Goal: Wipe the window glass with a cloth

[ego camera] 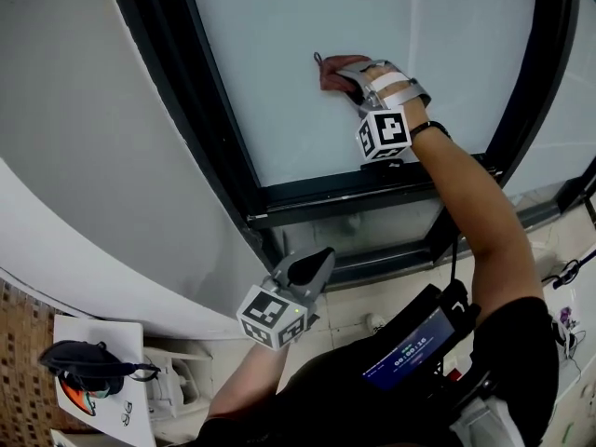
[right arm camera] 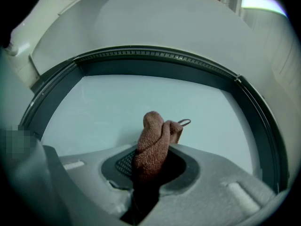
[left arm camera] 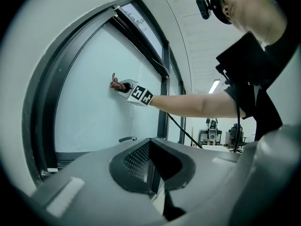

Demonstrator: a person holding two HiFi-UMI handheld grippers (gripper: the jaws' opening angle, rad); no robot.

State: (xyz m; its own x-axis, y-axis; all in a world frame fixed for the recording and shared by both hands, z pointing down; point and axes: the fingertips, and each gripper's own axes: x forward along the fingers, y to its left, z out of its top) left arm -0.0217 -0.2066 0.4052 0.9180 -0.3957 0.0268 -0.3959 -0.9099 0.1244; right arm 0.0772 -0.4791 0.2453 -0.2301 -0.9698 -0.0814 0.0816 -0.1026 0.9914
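Between the right gripper (right arm camera: pixel 150 168) fingers (right arm camera: pixel 218 180), cloth (right arm camera: pixel 153 142) presses the glass (right arm camera: pixel 108 107).

The left gripper (ego camera: pixel 317 261) and right gripper (ego camera: pixel 352 80) are light grey moulded shells. Each carries a white marker cube (ego camera: pixel 273 316) printed with black squares, and the jaws have dark, finely gridded pads (left arm camera: pixel 134 160) in a black oval recess. The person wears a black short-sleeved top (ego camera: pixel 517 343), a dark wristband (ego camera: pixel 428 128) and a small black head camera (left arm camera: pixel 203 7). A black chest device (ego camera: pixel 410 352) shows a lit blue screen, with a thin black cable (ego camera: pixel 455 250) above it.
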